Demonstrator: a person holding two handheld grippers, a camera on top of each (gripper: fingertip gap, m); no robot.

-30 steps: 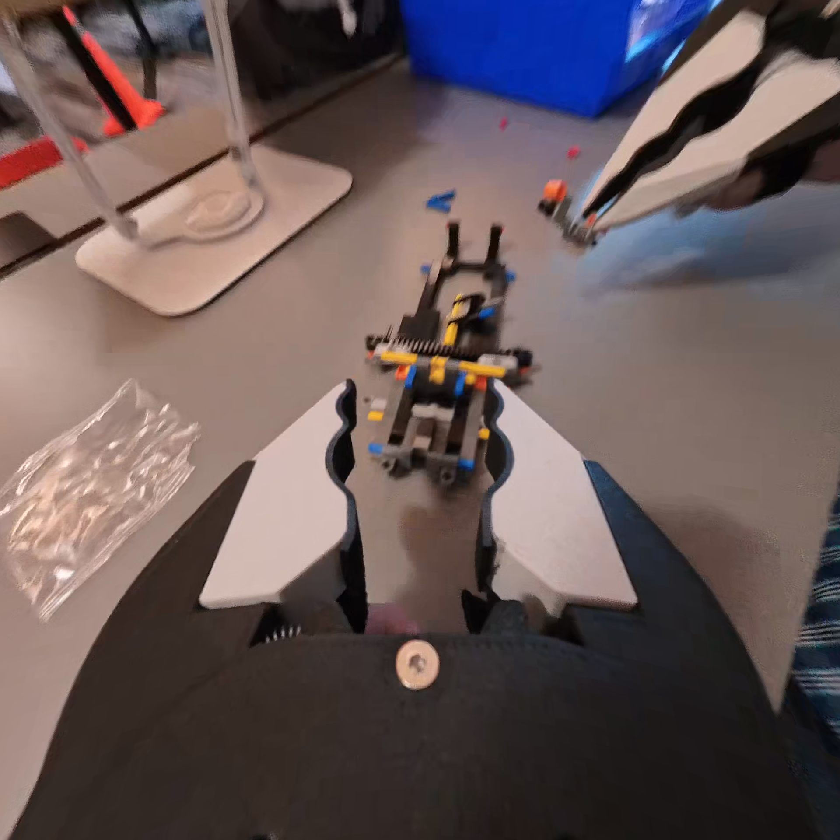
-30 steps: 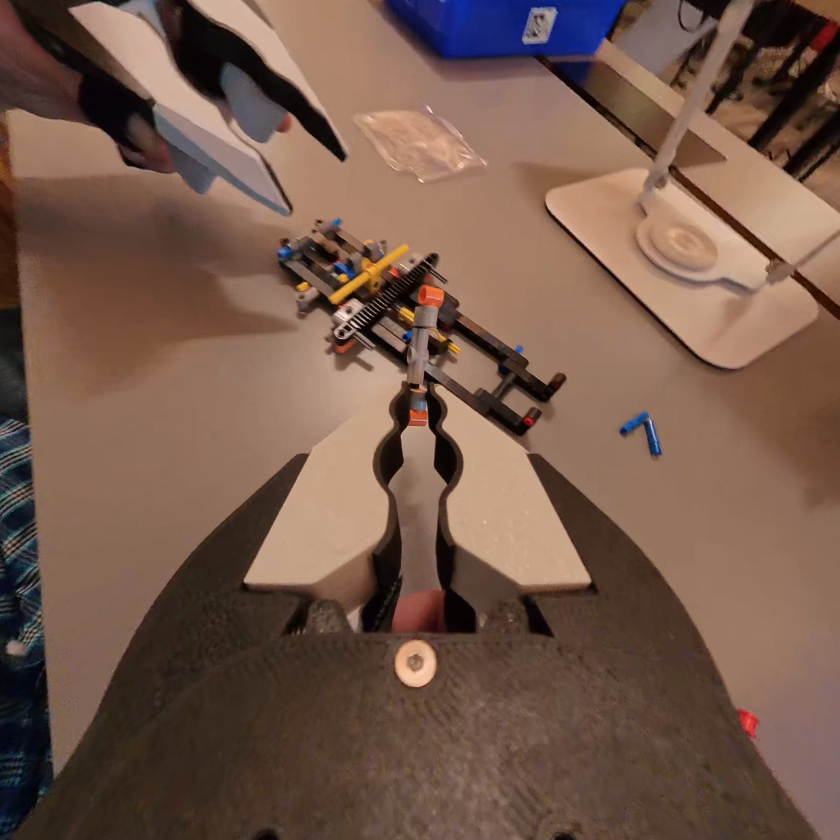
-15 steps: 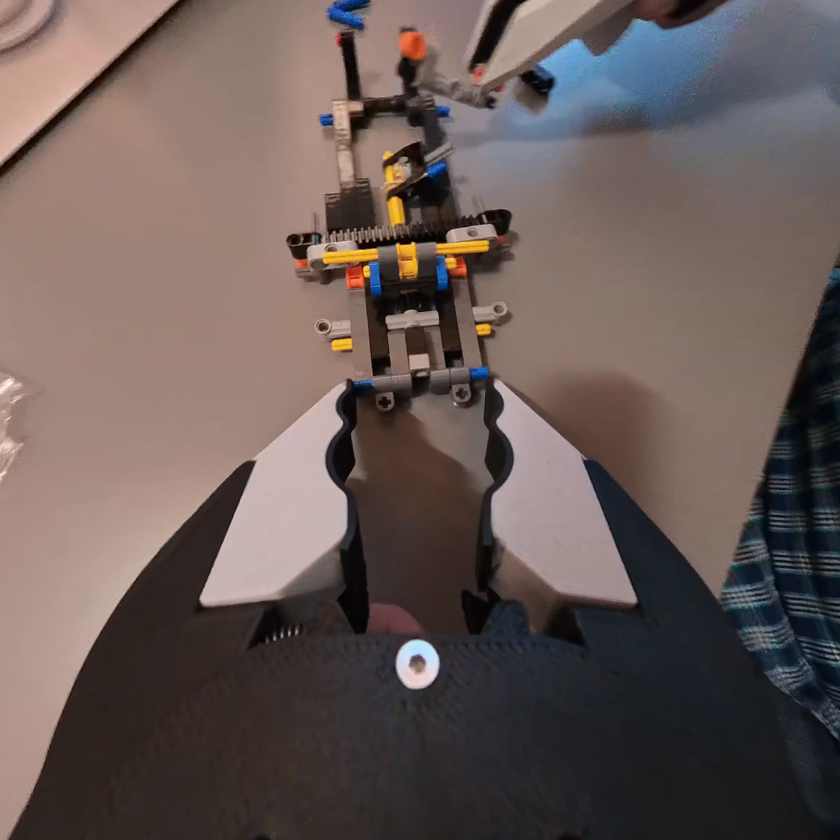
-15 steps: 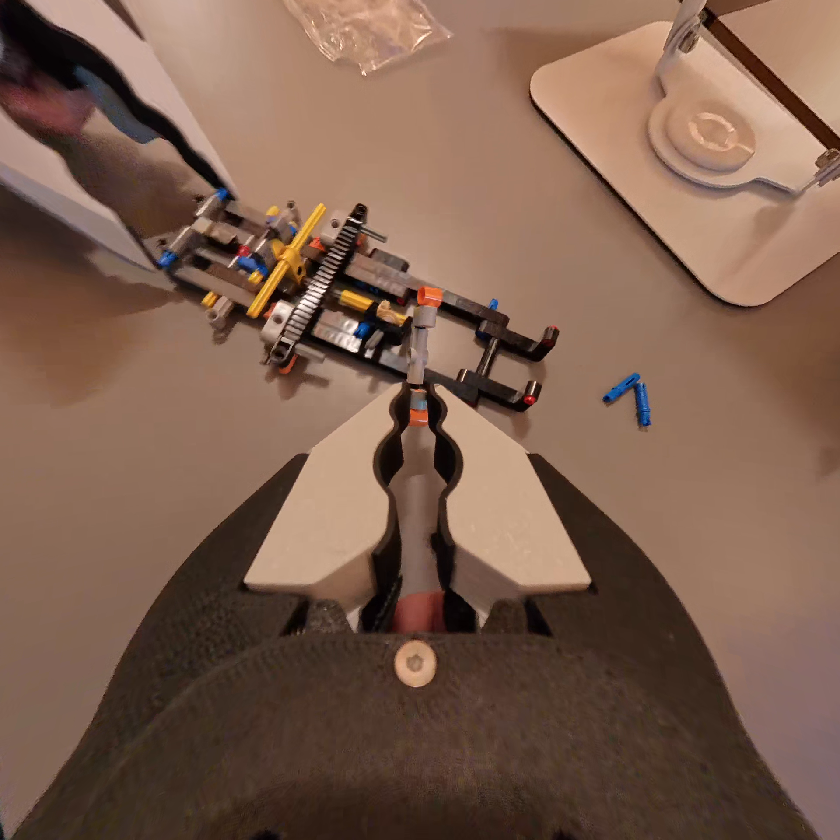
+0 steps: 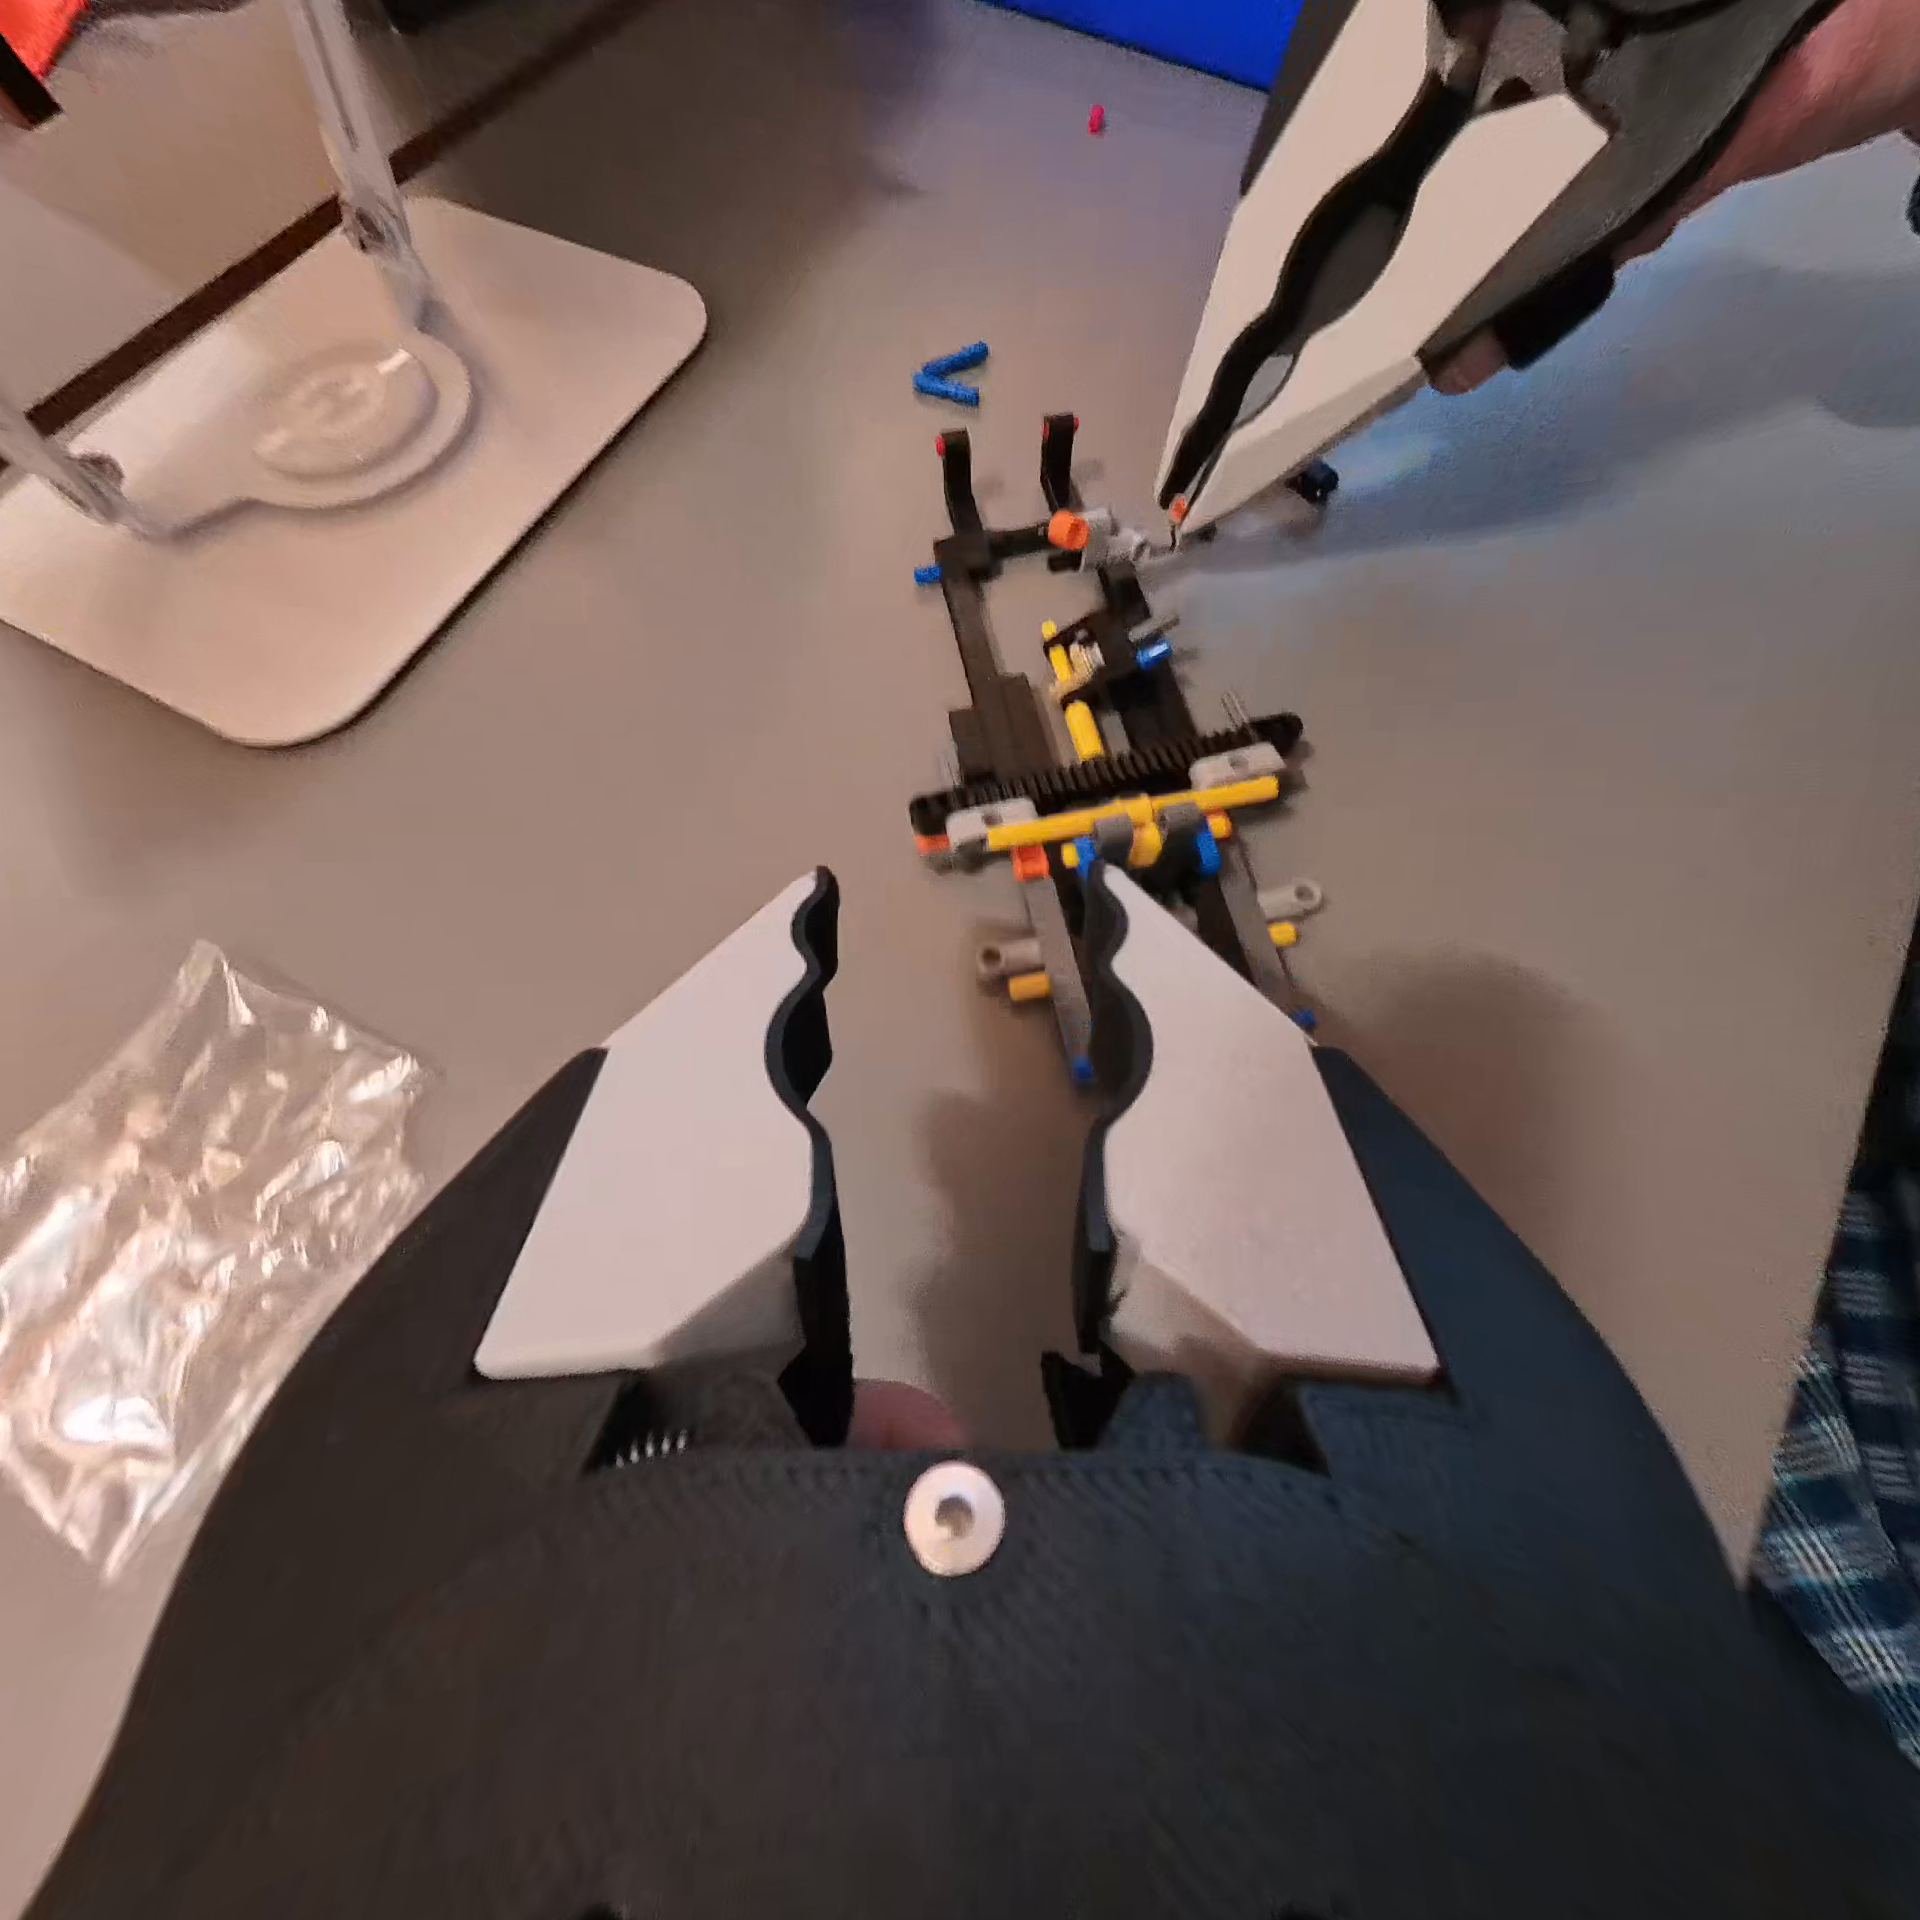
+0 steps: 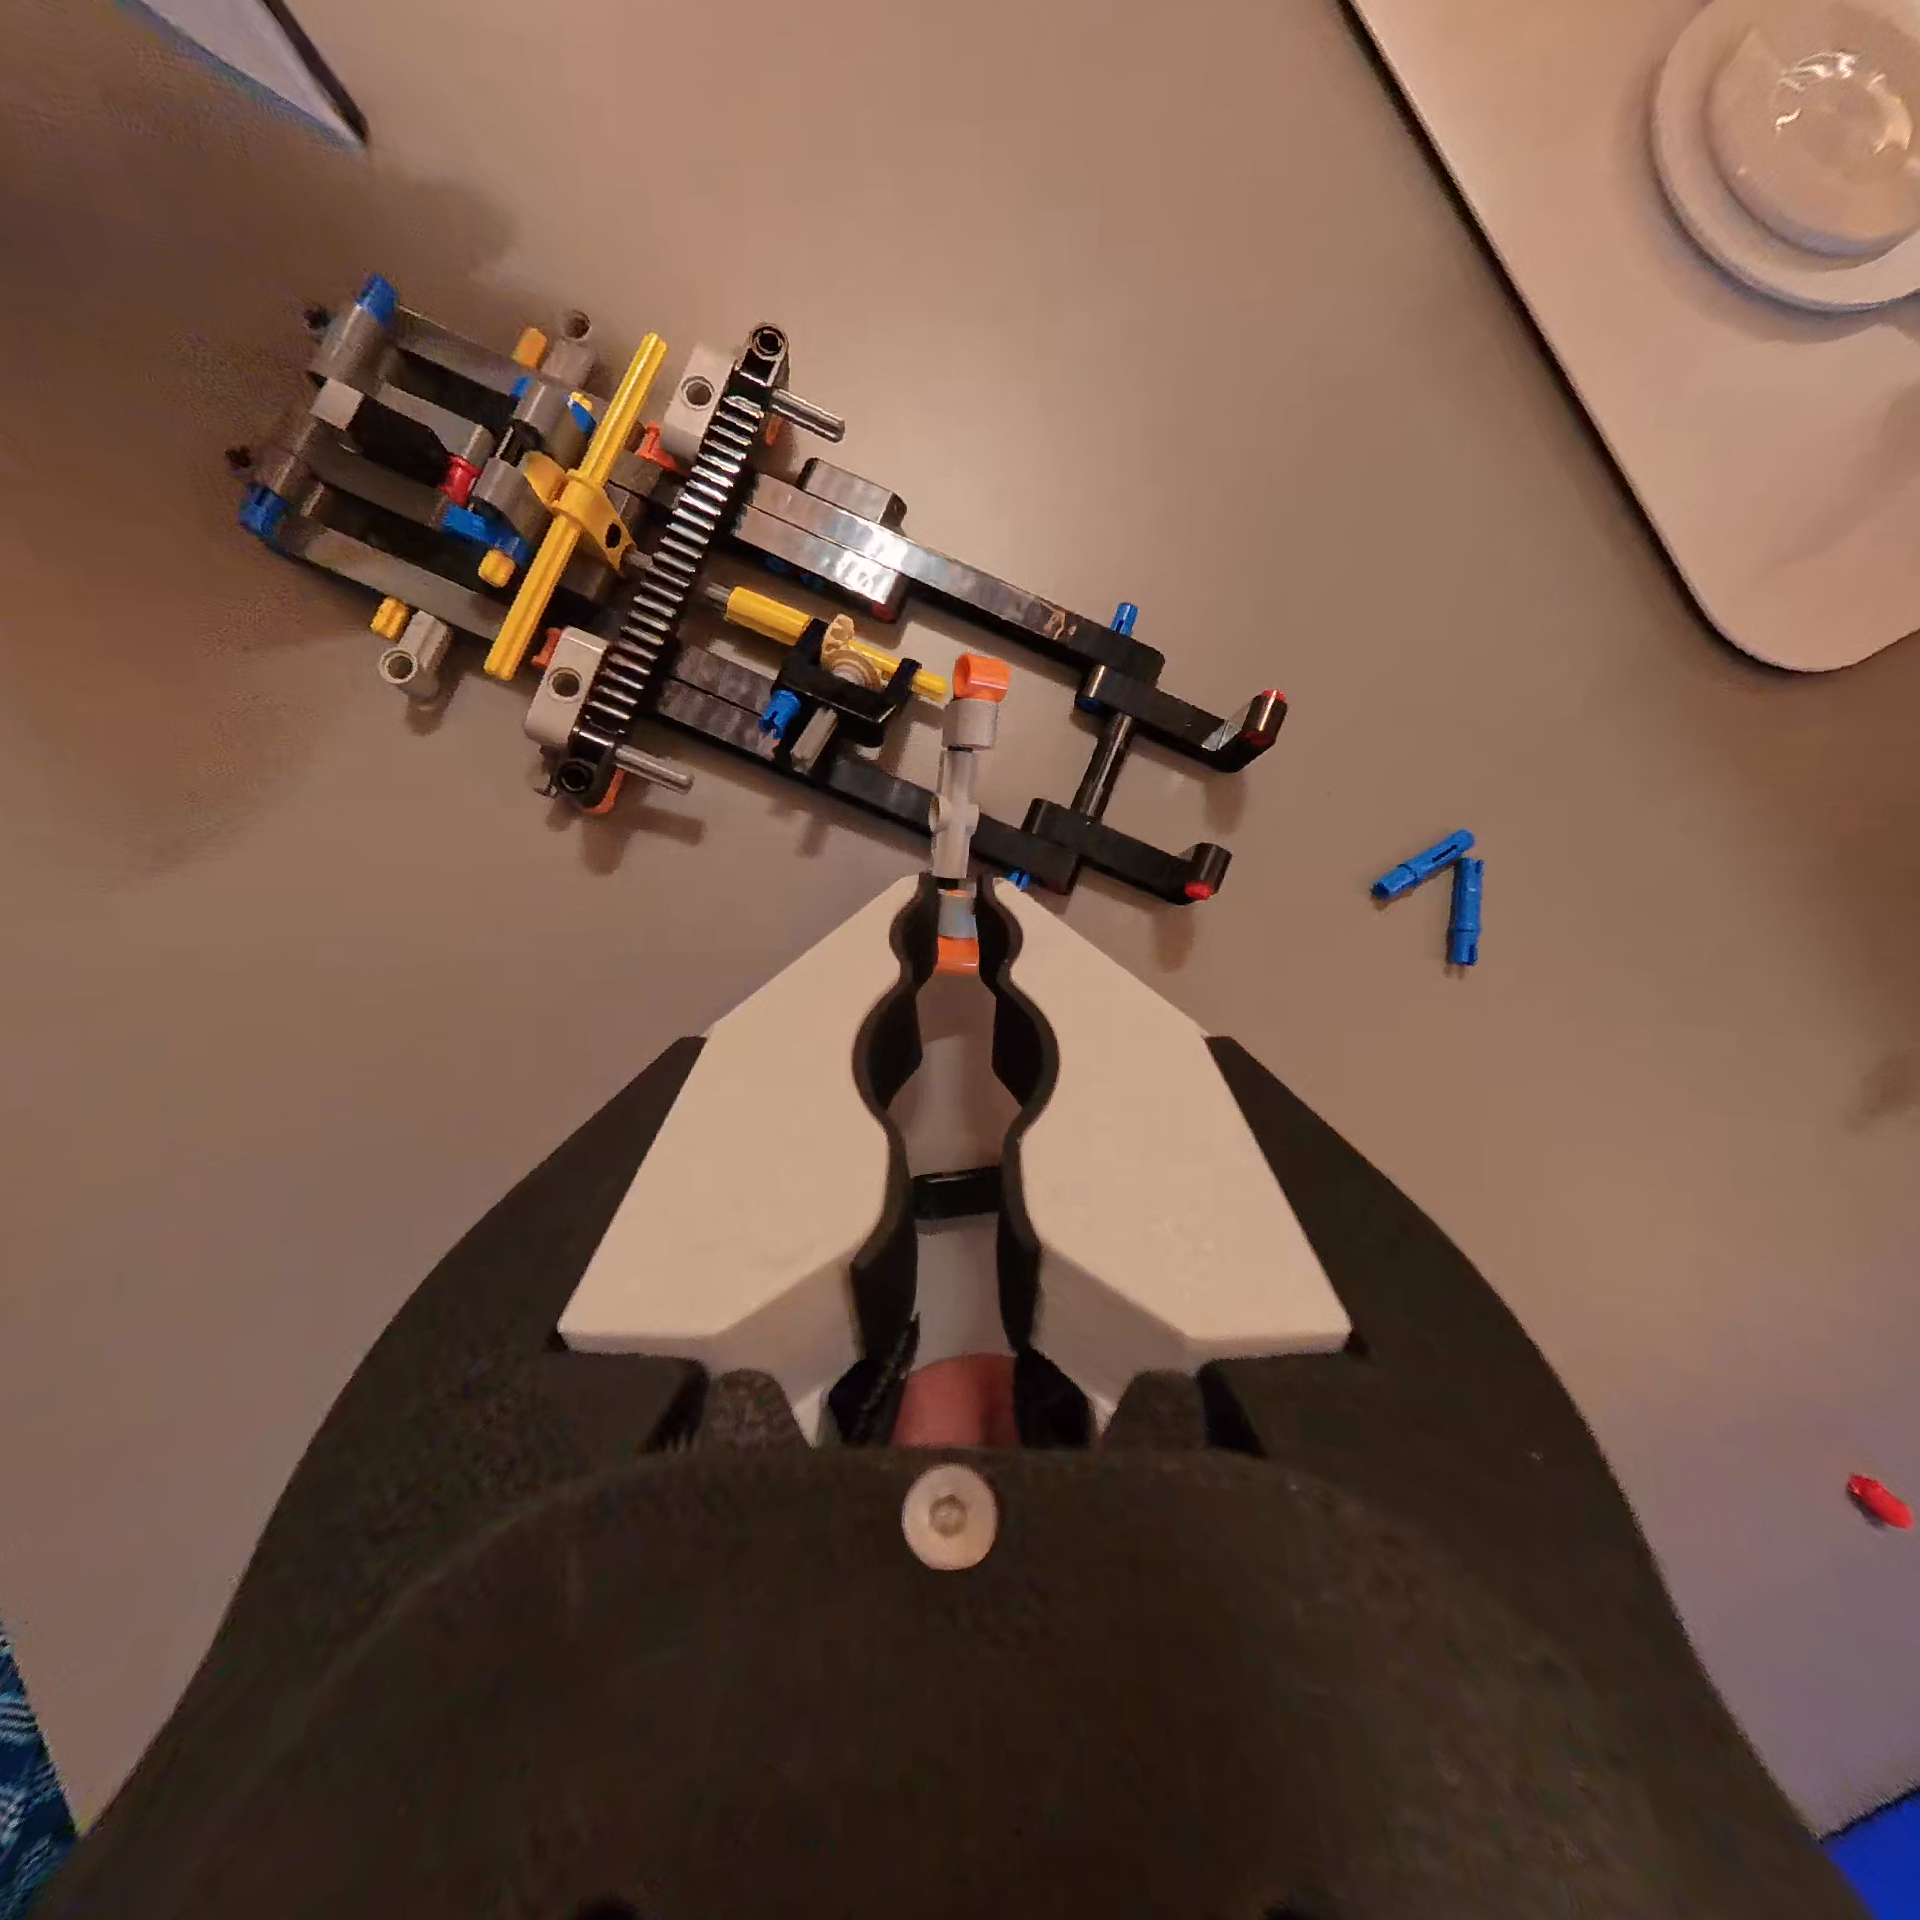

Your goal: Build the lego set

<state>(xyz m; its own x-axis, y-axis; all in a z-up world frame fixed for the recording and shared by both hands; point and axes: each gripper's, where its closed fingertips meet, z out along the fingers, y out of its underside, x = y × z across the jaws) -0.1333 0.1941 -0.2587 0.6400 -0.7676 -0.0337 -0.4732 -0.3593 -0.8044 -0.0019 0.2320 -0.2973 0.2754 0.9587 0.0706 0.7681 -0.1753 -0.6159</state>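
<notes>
We hold our left gripper (image 5: pixel 961 894) low over the desk with its two pale fingers (image 5: pixel 686 1122) spread well apart, nothing between them, pointing away from the desk's near edge. Our right gripper (image 6: pixel 956 894) is tilted steeply down, its fingers (image 6: pixel 790 1122) drawn together at the tips and pinched on one orange end of a short grey piece (image 6: pixel 964 769). In the left wrist view the right gripper (image 5: pixel 1179 509) comes in from the upper right, and our bare hand (image 5: pixel 1808 114) wraps its dark handle, fingertips showing below it.
</notes>
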